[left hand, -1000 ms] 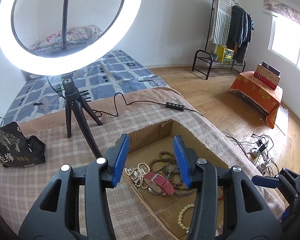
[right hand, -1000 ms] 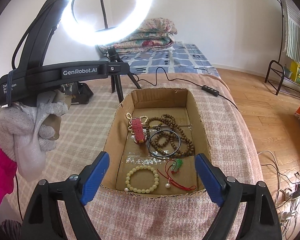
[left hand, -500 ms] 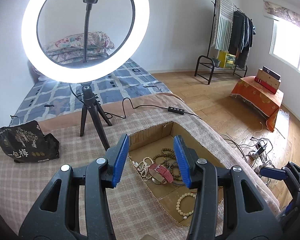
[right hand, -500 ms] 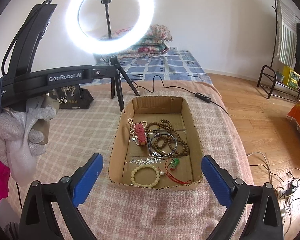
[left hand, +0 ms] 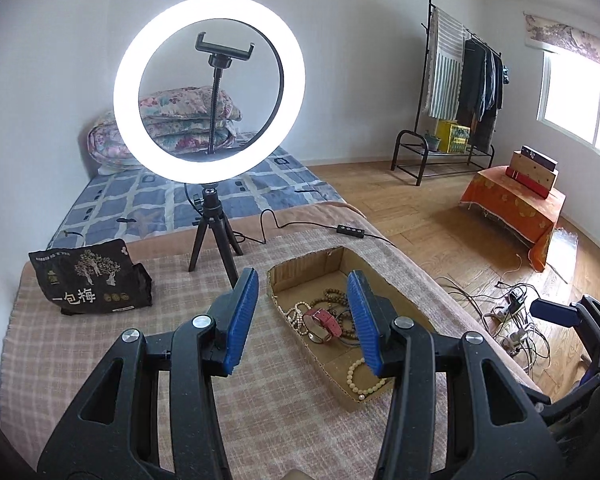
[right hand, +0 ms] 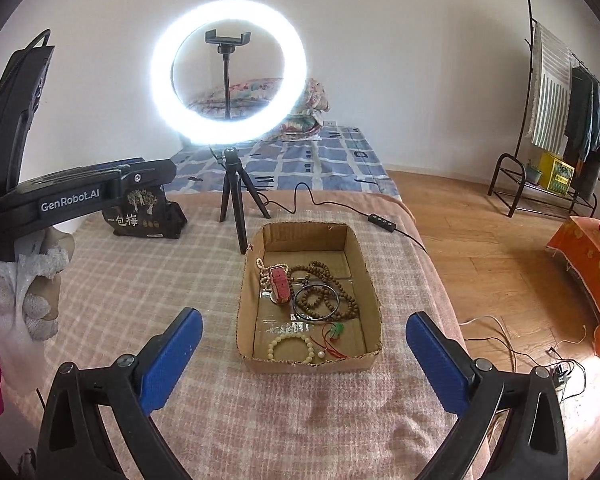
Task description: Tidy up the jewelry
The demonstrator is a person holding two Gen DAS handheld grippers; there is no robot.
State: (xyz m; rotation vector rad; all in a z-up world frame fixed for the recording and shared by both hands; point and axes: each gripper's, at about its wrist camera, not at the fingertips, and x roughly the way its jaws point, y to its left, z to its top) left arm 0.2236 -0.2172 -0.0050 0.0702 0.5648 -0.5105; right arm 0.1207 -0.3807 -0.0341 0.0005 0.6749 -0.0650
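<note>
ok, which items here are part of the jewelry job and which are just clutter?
Job:
cardboard box
cream bead bracelet
brown bead strands
dark bangle
red watch
green pendant on red cord

Lying about:
ring light
black snack bag

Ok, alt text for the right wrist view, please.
An open cardboard box on a checked blanket holds bead bracelets, a red watch and a dark bangle. The right tool hangs wide open and empty in front; a lit ring light stands behind.
</note>
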